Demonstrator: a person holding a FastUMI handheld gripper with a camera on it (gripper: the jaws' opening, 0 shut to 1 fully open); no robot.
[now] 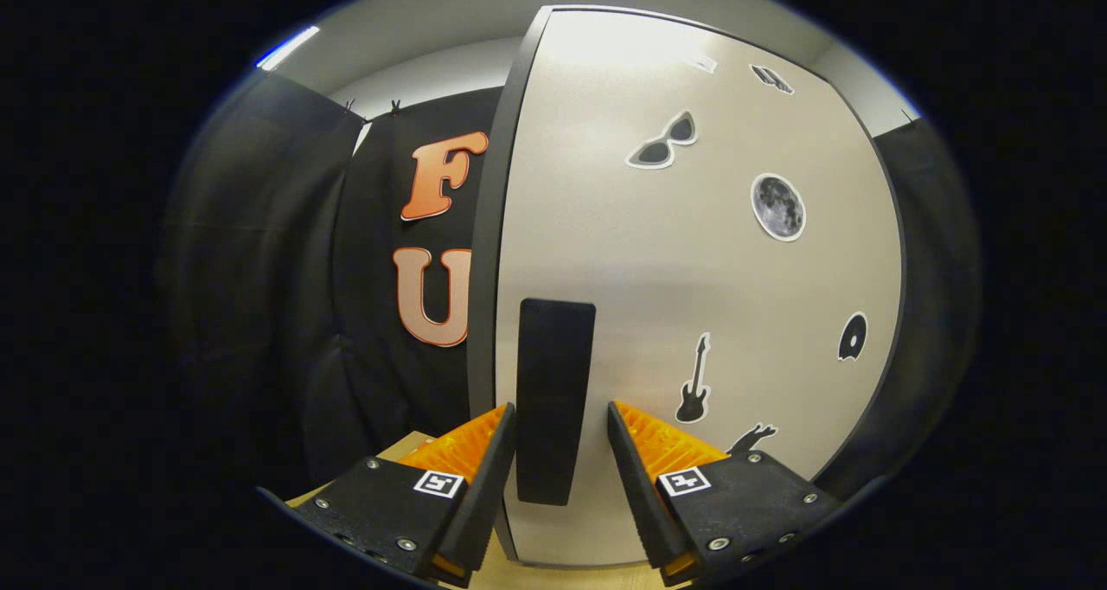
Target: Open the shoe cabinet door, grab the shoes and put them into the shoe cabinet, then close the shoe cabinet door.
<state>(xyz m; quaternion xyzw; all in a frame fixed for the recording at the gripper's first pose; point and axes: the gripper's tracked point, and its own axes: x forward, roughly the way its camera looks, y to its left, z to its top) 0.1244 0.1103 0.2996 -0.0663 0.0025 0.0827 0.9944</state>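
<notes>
1. Gripper view: gripper (560, 439) spread wide, fingers either side of the black handle (553, 400), a gap on each side, not clamped. Can't tell if the fingertips touch the door face.
2. Handle: flat, matte black, tall rectangular strip, upright, mounted near the door's left edge.
3. Desk (562, 577): light wood-tone surface, visible under the fingers and at the door's foot.
4. Shoe cabinet door (692, 270): shut as far as visible, smooth pale grey panel with slight sheen, thin dark border all round. Stickers right of the handle: guitar (694, 380), disc (852, 337), moon (777, 207), sunglasses (664, 142).
5. Dark cabinet side edge (486, 253) runs just left of the handle.
6. Beyond: black cloth booth wall (259, 253) left of the cabinet, open room there; pale ceiling above.
</notes>
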